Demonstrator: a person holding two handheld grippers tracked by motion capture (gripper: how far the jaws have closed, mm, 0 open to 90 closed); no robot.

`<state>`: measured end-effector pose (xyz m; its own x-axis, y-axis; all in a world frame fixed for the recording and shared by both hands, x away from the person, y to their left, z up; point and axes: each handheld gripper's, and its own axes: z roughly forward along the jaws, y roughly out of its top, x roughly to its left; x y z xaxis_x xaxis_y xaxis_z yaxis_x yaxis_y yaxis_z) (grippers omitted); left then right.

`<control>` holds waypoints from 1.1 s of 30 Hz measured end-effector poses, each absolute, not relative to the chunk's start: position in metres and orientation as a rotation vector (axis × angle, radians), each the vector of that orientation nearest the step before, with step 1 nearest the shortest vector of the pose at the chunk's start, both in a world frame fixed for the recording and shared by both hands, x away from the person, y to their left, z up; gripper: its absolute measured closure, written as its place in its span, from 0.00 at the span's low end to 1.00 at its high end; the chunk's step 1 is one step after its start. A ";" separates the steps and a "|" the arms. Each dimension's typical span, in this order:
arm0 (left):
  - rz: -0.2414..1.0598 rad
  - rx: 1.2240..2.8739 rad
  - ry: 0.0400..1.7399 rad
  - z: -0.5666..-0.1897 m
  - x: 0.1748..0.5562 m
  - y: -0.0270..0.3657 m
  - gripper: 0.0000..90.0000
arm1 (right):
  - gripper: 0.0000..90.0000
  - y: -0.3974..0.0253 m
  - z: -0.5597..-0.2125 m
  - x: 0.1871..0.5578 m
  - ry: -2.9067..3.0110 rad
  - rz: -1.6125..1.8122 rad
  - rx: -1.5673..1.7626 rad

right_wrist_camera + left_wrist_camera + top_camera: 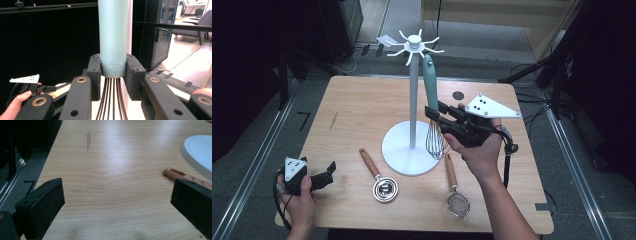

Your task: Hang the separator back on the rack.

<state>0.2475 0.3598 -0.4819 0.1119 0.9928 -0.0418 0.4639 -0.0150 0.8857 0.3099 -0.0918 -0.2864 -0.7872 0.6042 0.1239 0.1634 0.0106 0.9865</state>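
Right gripper (438,116) clamped on the whisk (430,85) at the base of its teal handle, wires hanging down; the right gripper view shows both jaws pressed on the handle (113,37). Whisk is upright beside the white hook stand (413,90), handle tip just under a hook arm — can't tell if it's hooked on, probably not yet. So: whisk picked and raised, hanging looks pending. Left gripper (323,179) sits open and empty at the near left of the tabletop (357,107). Still lying flat: a wooden-handled measuring cup (381,179) near the stand base and a small wooden-handled strainer (455,192) to its right. Tabletop is light wood with a dark scuff on the left side. Grey floor, cables and dark equipment around.
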 end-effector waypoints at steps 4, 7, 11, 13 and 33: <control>0.841 1.595 1.464 -0.482 0.247 0.360 0.00 | 0.78 -0.091 -0.287 0.311 1.963 1.840 0.794; 0.843 1.592 1.466 -0.482 0.247 0.360 0.00 | 0.78 -0.090 -0.287 0.312 1.961 1.839 0.793; 0.843 1.590 1.466 -0.482 0.247 0.360 0.00 | 0.78 -0.089 -0.288 0.313 1.958 1.841 0.793; 0.843 1.591 1.466 -0.482 0.247 0.360 0.00 | 0.78 -0.090 -0.288 0.313 1.960 1.839 0.790; 0.844 1.591 1.466 -0.482 0.247 0.360 0.00 | 0.81 -0.088 -0.288 0.311 1.956 1.813 0.786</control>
